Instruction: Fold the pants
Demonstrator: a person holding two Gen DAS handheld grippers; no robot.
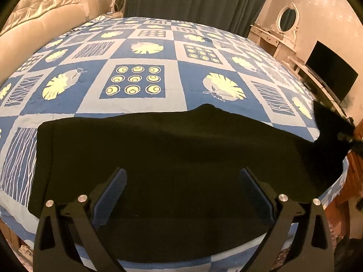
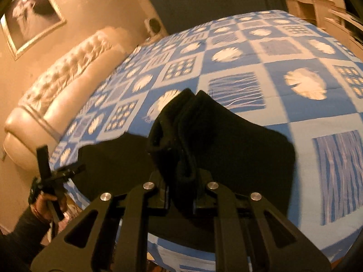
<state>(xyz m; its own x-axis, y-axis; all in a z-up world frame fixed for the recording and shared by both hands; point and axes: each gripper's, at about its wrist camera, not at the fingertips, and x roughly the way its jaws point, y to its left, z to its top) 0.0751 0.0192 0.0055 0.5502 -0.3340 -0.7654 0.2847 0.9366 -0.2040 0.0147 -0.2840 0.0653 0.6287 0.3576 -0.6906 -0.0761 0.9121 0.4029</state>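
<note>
Black pants (image 1: 172,156) lie on the bed (image 1: 140,95); left claw (image 1: 181,181) gapes empty, right claw (image 2: 181,179) pinches their bunched end.

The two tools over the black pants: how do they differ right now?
The left tool stands wide open, its blue pads apart above the black pants and gripping nothing. The right tool is shut on a bunched end of the pants, lifted off the patterned bedspread. Both have black frames.
</note>
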